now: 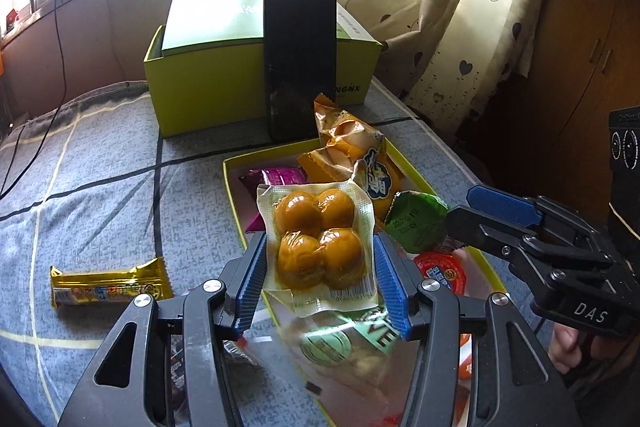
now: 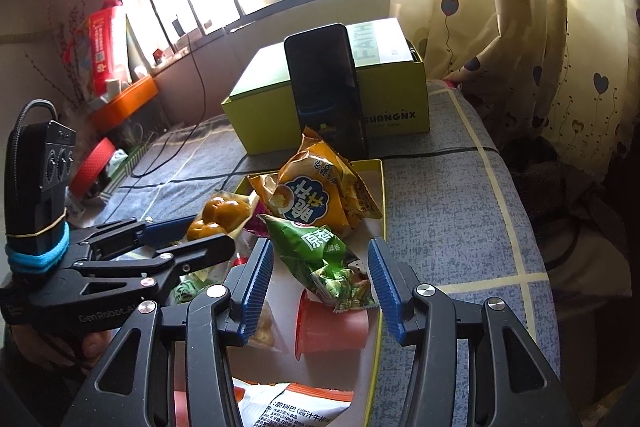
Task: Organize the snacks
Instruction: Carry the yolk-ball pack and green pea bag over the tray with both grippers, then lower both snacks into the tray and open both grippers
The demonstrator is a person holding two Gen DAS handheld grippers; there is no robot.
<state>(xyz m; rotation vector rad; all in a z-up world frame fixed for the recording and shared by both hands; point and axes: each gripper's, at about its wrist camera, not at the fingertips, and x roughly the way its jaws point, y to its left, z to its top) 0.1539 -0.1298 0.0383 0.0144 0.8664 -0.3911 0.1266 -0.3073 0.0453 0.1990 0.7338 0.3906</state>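
Clear packet of four brown eggs (image 1: 320, 243) pinched between blue pads of left tongs (image 1: 320, 259), raised over near end of yellow tray (image 1: 232, 187). Tray on grey checked bed cover (image 1: 100, 167), loaded with orange snack bag (image 2: 320, 195), green snack bag (image 2: 320, 255), red jelly cup (image 2: 328, 327). Right tongs (image 2: 320, 283) spread, pads either side of green bag, not pressing it. Gold bar (image 1: 108, 287) alone on cover, left of tray. Green box (image 1: 200, 83) beyond, phone (image 1: 300, 63) leaning upright against it.

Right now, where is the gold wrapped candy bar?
In the left wrist view the gold wrapped candy bar lies alone on the grey bedcover, left of the yellow tray and outside it.
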